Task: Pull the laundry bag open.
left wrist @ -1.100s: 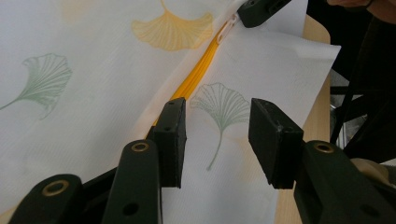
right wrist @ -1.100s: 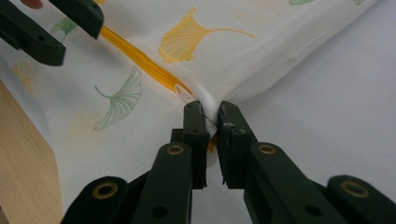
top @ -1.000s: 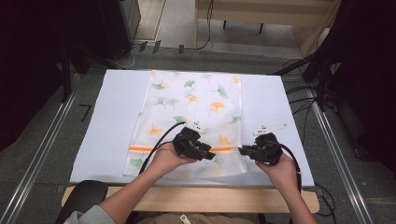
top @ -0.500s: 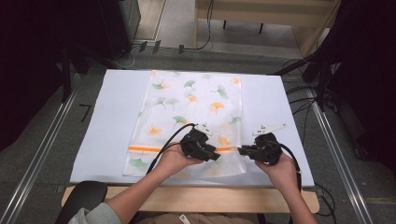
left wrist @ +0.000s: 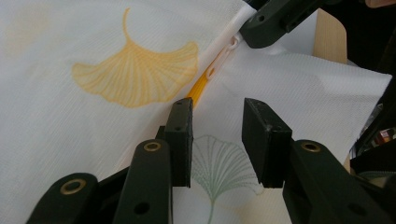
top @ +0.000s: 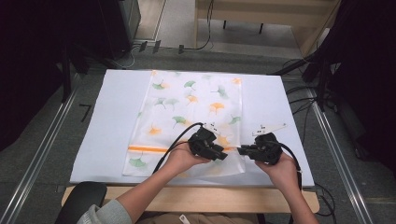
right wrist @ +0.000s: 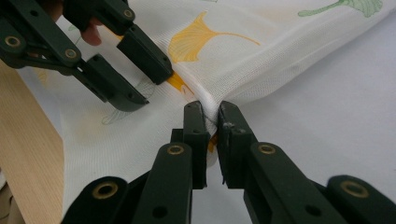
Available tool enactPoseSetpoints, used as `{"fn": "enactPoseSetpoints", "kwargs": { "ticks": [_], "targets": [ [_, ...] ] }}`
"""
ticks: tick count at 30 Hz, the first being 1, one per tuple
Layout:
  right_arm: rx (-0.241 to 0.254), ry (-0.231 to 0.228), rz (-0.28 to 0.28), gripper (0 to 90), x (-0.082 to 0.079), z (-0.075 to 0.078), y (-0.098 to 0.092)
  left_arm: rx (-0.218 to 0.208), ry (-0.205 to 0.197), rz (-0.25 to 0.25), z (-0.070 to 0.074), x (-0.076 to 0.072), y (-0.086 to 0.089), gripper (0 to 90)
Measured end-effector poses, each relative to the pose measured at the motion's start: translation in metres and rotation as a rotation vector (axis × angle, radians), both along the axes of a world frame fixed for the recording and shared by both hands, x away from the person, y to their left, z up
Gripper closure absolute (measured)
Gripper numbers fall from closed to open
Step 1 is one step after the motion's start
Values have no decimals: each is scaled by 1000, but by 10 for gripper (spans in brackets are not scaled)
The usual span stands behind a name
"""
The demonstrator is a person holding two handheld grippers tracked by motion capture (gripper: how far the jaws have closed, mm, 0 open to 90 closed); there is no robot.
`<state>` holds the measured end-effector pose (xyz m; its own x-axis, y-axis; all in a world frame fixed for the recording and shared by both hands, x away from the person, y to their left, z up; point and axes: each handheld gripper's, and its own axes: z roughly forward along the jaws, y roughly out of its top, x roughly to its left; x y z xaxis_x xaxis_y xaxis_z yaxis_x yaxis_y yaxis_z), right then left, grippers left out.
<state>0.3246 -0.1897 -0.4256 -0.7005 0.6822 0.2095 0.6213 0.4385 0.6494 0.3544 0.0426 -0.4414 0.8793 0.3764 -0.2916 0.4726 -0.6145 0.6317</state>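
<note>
High view: showing a white mesh bag [top: 189, 121] printed with ginkgo leaves, lying flat on the pale table cover [top: 107, 121] across the middle of the frame, an orange zipper band [top: 149, 149] crossing it low down; left gripper [top: 223, 156] and right gripper [top: 242, 150] meeting tip to tip at the bag's lower right edge, just right of centre, hands coming up from the bottom. Left gripper view: bringing out what the overhead shot is hiding, namely its own jaws standing apart at lower centre, just having been closing, nothing pinched, hovering over a green leaf print [left wrist: 219, 163] beside the orange zipper [left wrist: 198, 88]; white zipper pull [left wrist: 232, 45] at upper centre, next to the other gripper's dark jaw. Right gripper view: revealing the right gripper [right wrist: 211, 122] at centre clamping a bunched ridge of the bag's edge [right wrist: 209, 100] between nearly touching pads, with the left gripper [right wrist: 147, 86] gaping at upper left, one pad tip sitting by the orange strip, and bare wood [right wrist: 28, 135] of the table edge at left.
</note>
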Motion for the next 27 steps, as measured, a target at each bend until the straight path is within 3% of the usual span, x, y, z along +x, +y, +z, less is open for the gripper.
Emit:
{"fn": "enactPoseSetpoints", "kwargs": {
  "ticks": [14, 23, 27],
  "targets": [
    [12, -17, 62, 846, -3, 3, 7, 5, -30, -27, -1, -1, -13, 636],
    [-7, -16, 65, 846, -3, 2, 10, -26, 19, -24, 0, -1, -14, 785],
    [-13, -6, 60, 847, -4, 2, 12, -26, 32, -10, 0, 0, -16, 803]
  ]
}}
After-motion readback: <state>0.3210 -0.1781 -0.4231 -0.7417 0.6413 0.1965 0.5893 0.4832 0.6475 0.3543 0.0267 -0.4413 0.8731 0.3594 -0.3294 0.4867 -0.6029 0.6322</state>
